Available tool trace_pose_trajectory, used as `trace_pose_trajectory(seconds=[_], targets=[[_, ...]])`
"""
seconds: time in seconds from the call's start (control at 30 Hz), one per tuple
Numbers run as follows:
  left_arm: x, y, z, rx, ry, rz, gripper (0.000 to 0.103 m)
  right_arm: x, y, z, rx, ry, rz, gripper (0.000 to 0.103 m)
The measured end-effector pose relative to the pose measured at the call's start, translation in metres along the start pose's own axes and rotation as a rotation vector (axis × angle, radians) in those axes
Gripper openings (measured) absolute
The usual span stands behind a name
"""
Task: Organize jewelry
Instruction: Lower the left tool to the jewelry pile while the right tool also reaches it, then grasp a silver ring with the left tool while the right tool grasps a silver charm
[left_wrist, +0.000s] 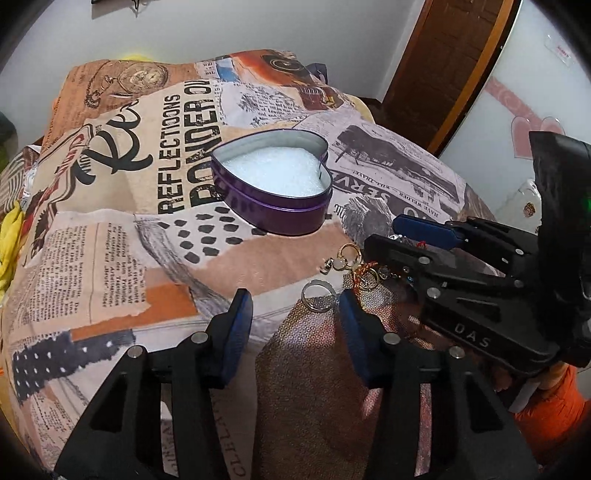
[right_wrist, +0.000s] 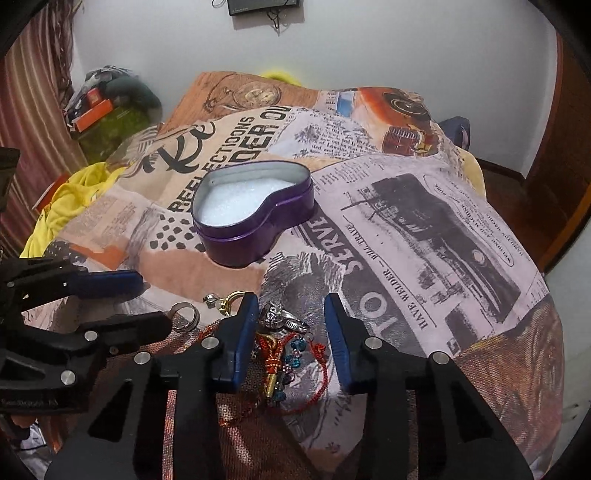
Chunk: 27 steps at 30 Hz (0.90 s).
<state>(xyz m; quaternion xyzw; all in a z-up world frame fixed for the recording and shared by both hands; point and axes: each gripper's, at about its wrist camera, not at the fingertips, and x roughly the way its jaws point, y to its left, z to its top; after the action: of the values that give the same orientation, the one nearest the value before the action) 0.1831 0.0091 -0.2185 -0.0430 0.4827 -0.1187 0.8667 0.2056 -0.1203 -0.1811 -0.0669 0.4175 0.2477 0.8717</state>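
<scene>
Basically nothing stowed: heart tin (left_wrist: 273, 192) empty, rings and charms (right_wrist: 284, 325) piled beside it on the bed; my left tongs (left_wrist: 295, 306) and right tongs (right_wrist: 291, 314) both open, holding nothing

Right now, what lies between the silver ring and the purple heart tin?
In the left wrist view, a small gold ring with a pale stone lies between the silver ring and the heart tin; beyond it is only printed cloth.

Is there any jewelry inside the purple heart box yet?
No, the purple heart box holds only white padding; the rings lie on the cloth.
</scene>
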Motion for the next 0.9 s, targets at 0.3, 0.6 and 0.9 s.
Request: trace_pose_trajectory(seconds=[0.3, 0.6, 0.9], targets=[[0.011, -0.009, 0.001, 0.041, 0.008, 0.026, 0.043, 0.003, 0.005, -0.001, -0.028, -0.004, 0.0, 0.023], [0.014, -0.012, 0.001, 0.061, 0.014, 0.008, 0.02, 0.003, 0.009, -0.001, -0.019, -0.001, 0.012, 0.014], [0.006, -0.008, 0.0, 0.034, -0.005, -0.007, 0.02, -0.017, 0.014, 0.008, -0.011, -0.05, -0.007, 0.014]])
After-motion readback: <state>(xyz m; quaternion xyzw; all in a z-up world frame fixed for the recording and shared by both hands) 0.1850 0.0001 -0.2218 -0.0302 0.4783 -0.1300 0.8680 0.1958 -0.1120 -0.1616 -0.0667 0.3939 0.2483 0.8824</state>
